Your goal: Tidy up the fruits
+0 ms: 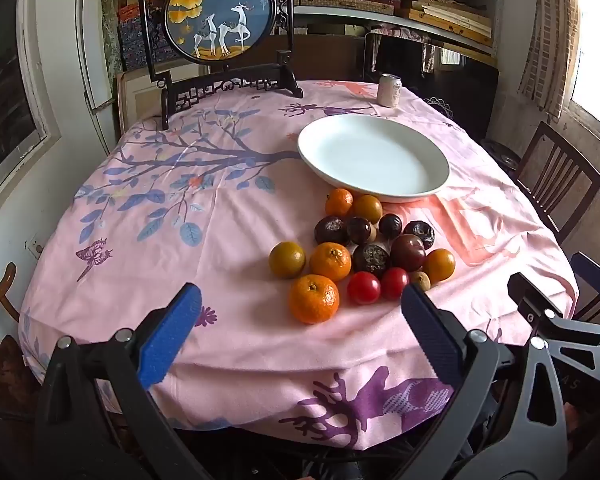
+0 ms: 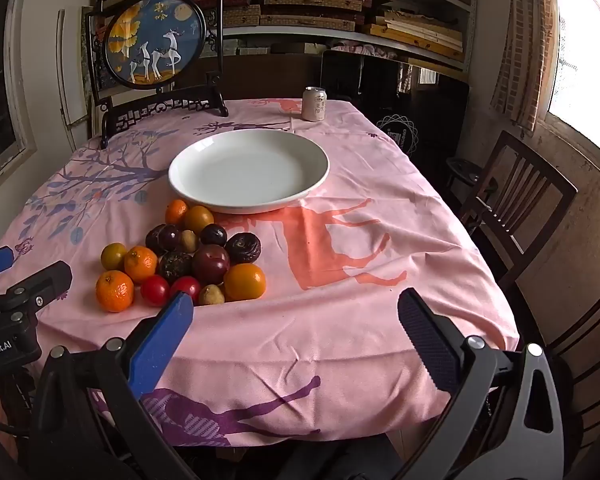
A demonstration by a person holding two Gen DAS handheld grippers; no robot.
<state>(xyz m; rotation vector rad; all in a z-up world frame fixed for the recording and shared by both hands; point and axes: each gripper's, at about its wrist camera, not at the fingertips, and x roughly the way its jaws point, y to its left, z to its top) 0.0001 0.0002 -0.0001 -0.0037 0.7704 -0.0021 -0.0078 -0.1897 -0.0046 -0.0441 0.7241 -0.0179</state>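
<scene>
Left hand-held gripper [image 1: 300, 312], jaws wide and empty, faces the nearest mandarin [image 1: 313, 299] in the fruit pile; plate [image 1: 436, 160] lies bare behind on the bench; right hand-held gripper [image 2: 296, 320] likewise wide. Straddle the mandarin squarely, closing gently to avoid scattering neighbours.

A round table [image 1: 140, 280] covered in a pink cloth printed with purple branches is filling the view. A white plate [image 1: 374, 158] is sitting toward the far right, holding nothing. Just near of it, a cluster of fruit [image 1: 364, 248] is lying on the cloth: orange mandarins, yellow-orange fruits, dark purple ones and two red tomatoes. The nearest mandarin [image 1: 314, 298] is resting at the cluster's near left edge. The left gripper [image 1: 300, 300] is hovering at the near table edge, its blue-padded jaws spread wide apart. A drink can [image 1: 389, 90] is standing at the far edge, beside a round deer screen [image 1: 220, 10].
</scene>
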